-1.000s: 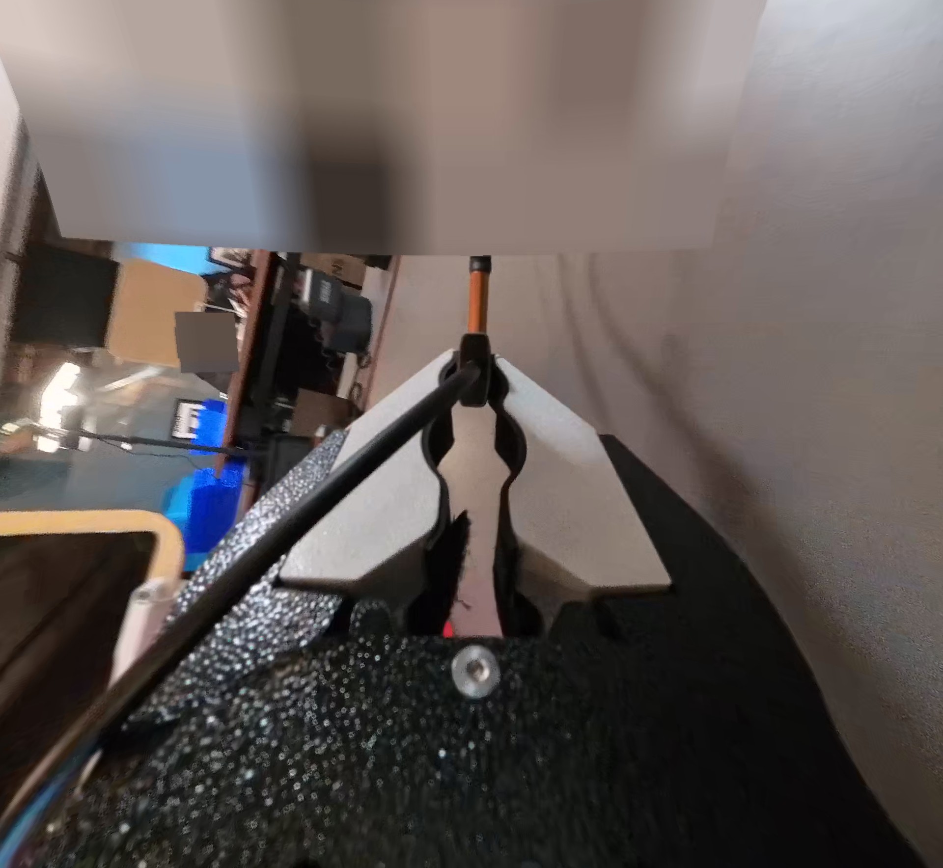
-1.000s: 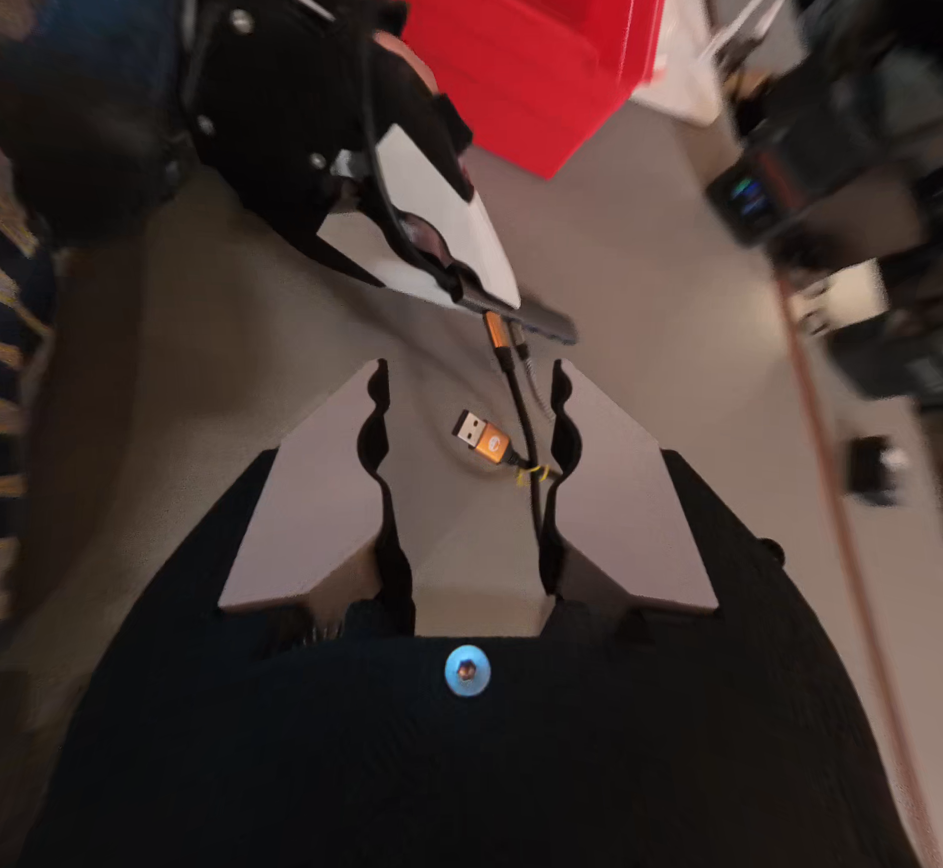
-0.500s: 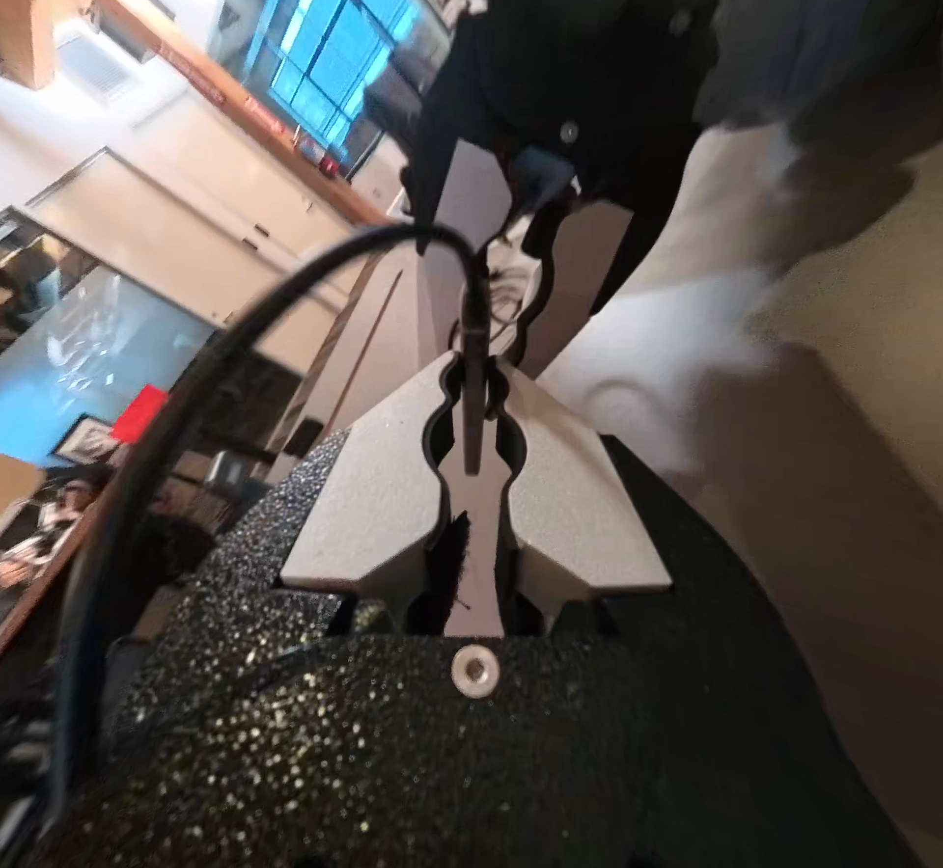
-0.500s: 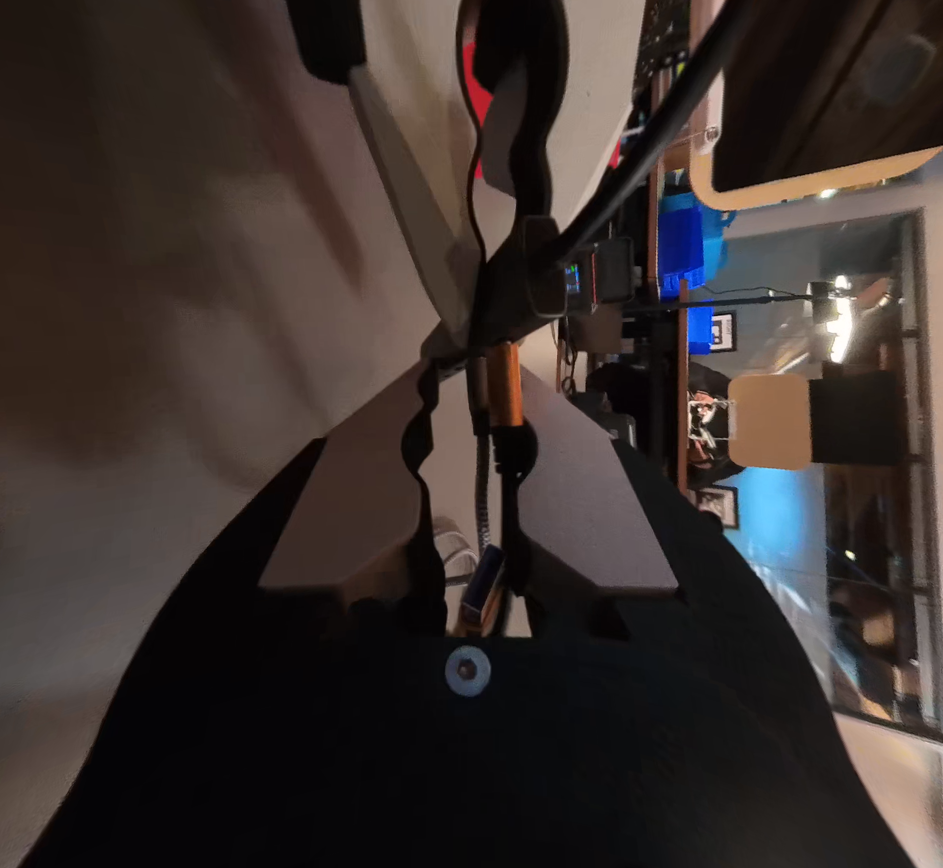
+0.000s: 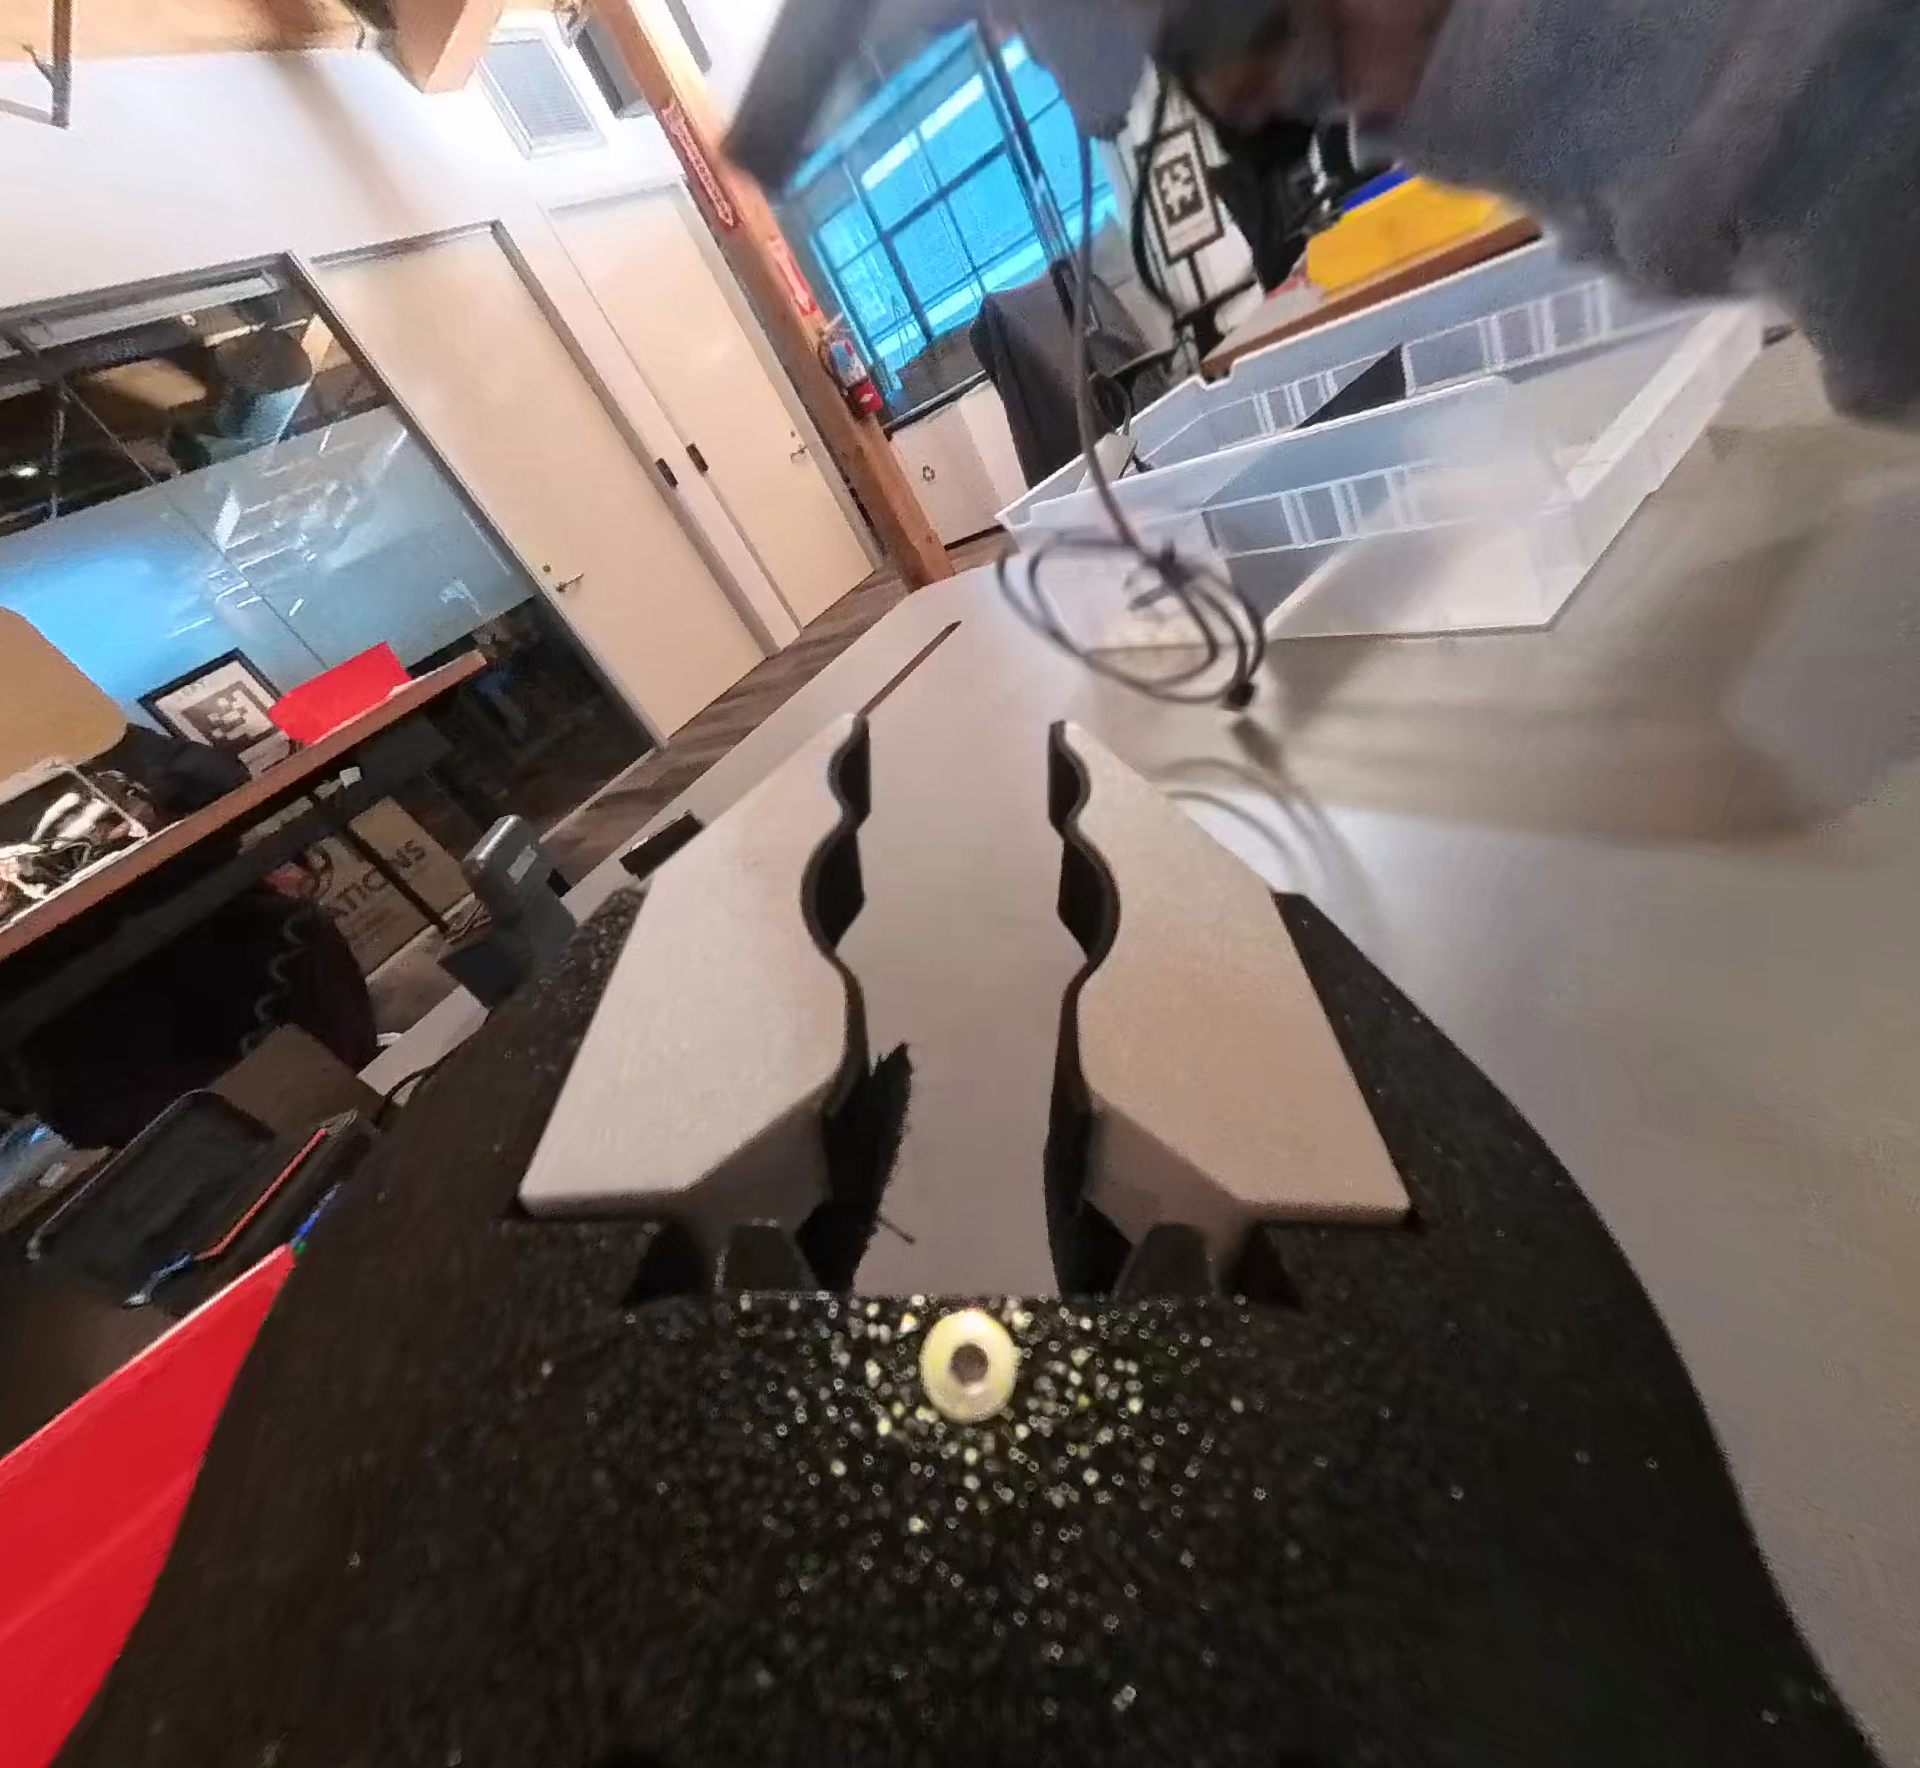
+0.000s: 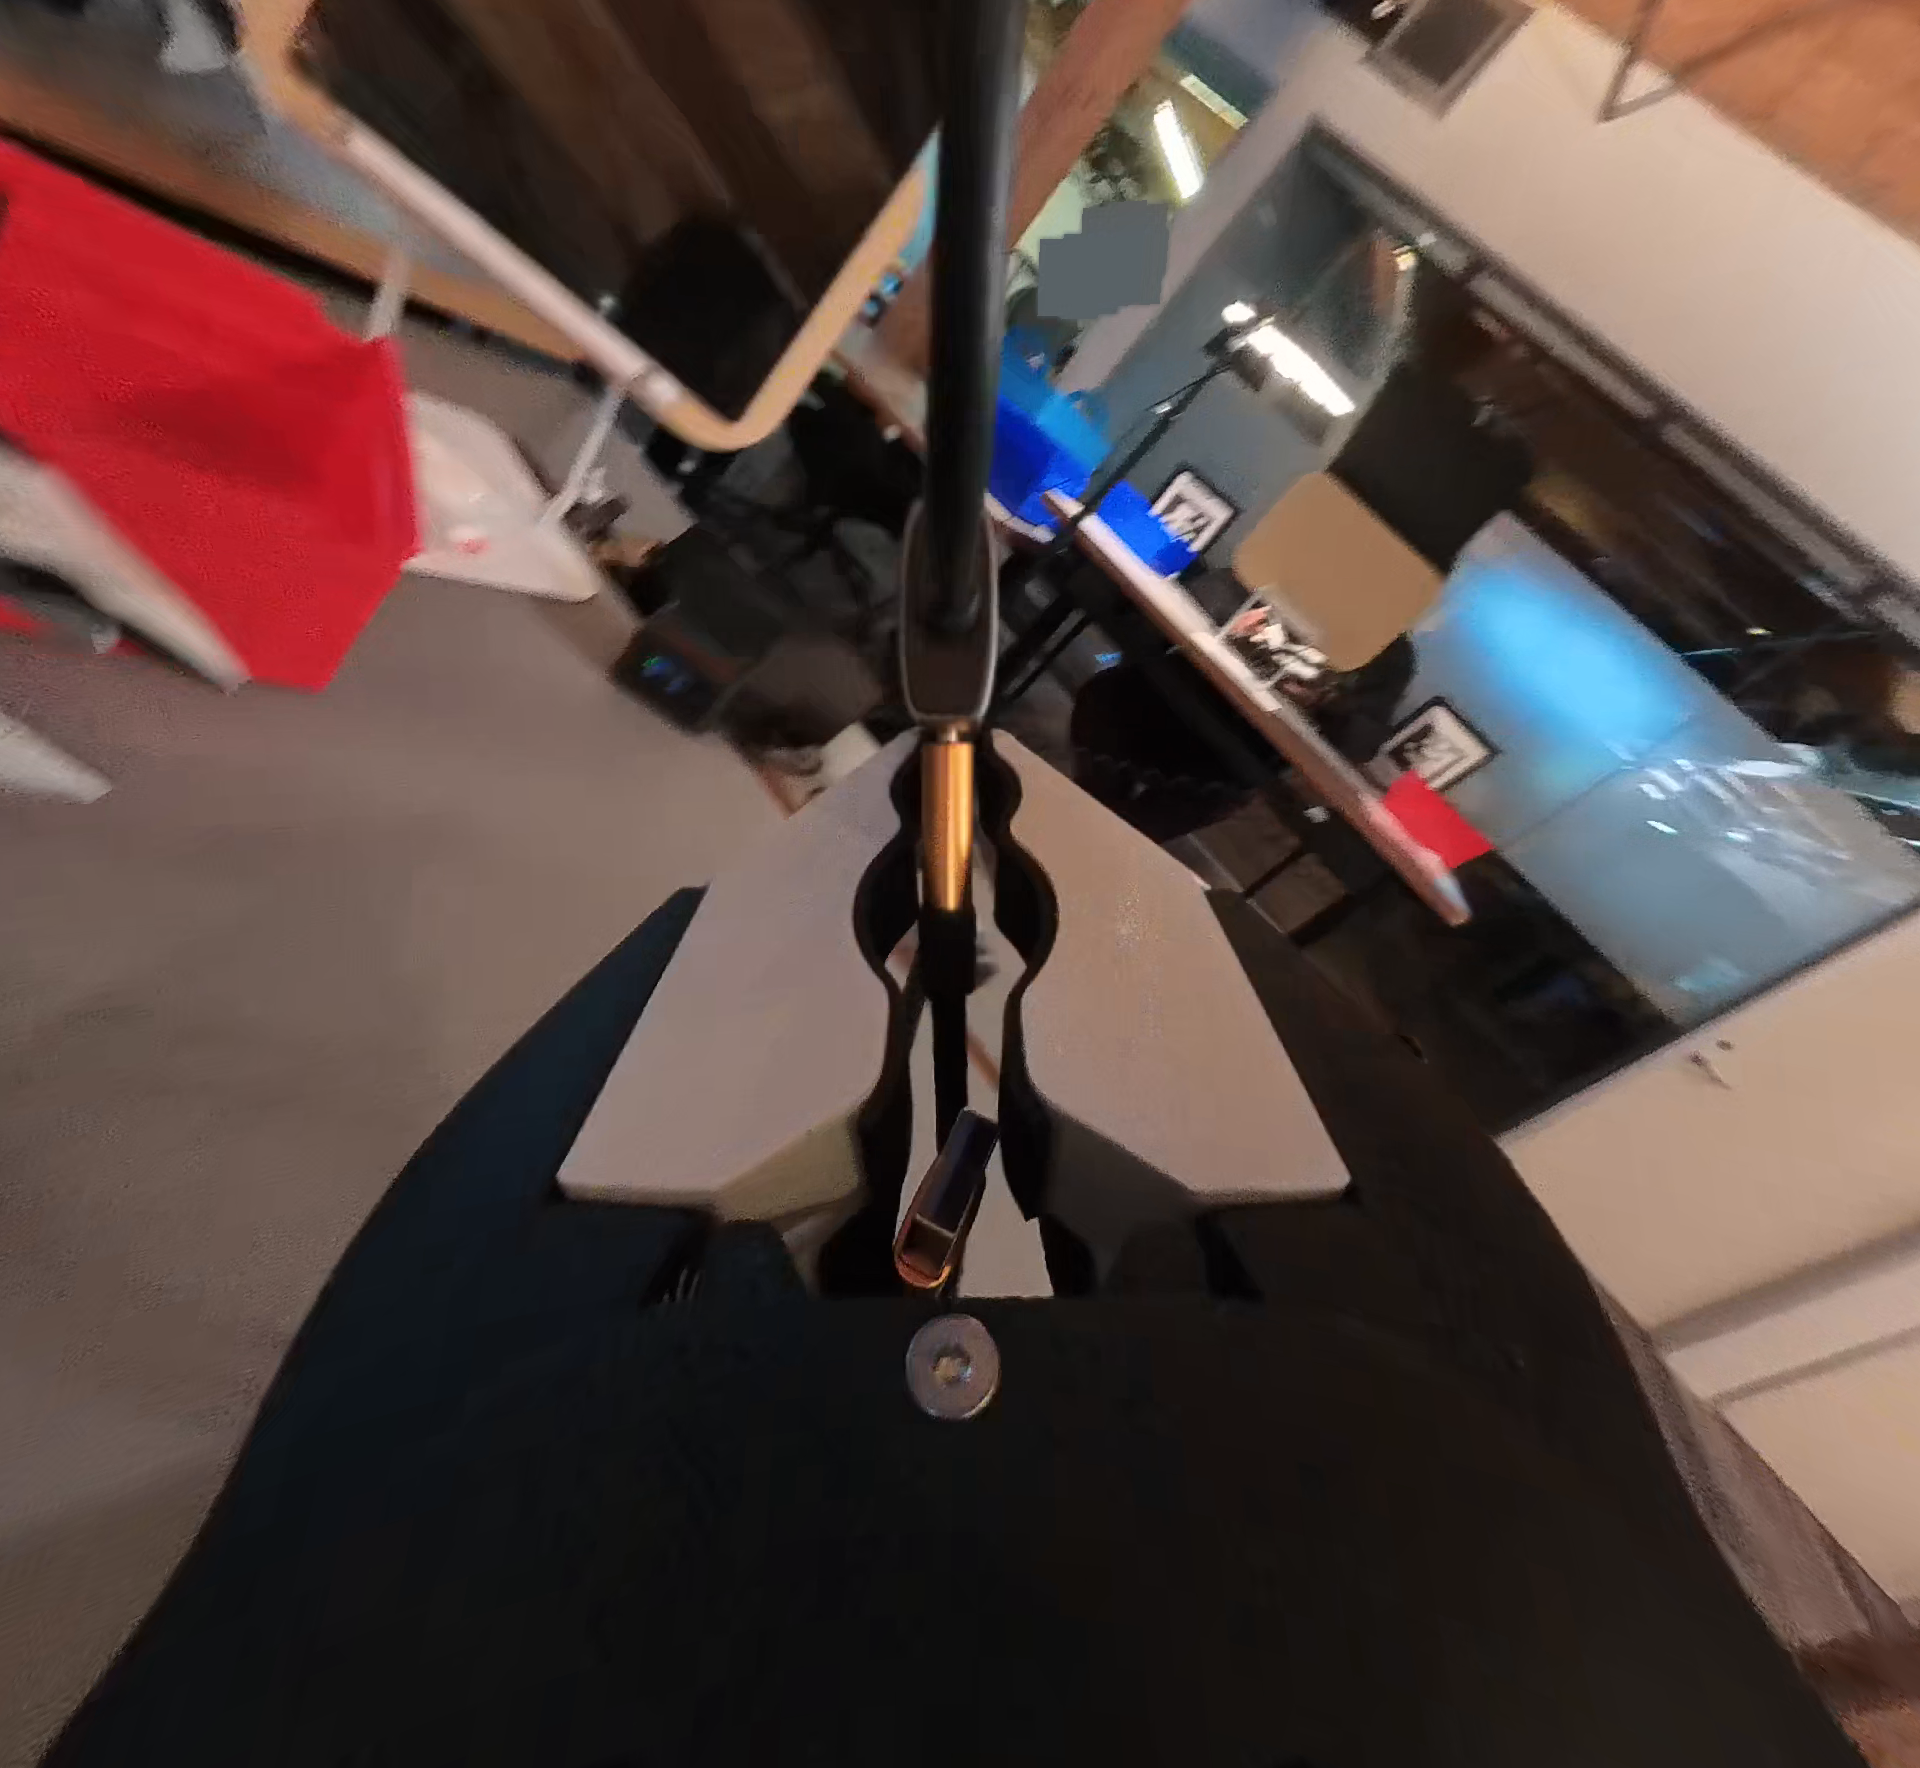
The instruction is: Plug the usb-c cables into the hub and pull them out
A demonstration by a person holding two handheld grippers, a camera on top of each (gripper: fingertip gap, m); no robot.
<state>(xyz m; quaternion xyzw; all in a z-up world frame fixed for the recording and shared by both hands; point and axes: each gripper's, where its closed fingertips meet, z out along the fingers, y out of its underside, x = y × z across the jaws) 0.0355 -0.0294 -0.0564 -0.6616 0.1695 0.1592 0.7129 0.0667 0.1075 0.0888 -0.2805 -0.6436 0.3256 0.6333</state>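
In the right wrist view my right gripper (image 6: 951, 752) is shut on the orange USB-C plug (image 6: 945, 825). The plug sits in the end of the grey hub (image 6: 940, 648), which is seen end-on just past the fingertips. The hub's thick black cable (image 6: 966, 212) runs up out of view. The cable's USB-A plug (image 6: 940, 1199) hangs between the fingers near the palm. In the left wrist view my left gripper (image 5: 956, 736) is open and empty, low over the grey table (image 5: 1558, 1043). A thin black coiled cable (image 5: 1143, 617) dangles ahead of it.
Clear plastic trays (image 5: 1455, 471) stand at the back right of the table. A blurred grey sleeve (image 5: 1610, 56) crosses the top right. A red bin shows at the lower left (image 5: 104, 1458) and in the right wrist view (image 6: 187, 471). Office desks lie beyond.
My left gripper has let go of the hub, opened and dropped away toward the table. My right gripper has closed on the orange plug and swung upward with the hub on it.
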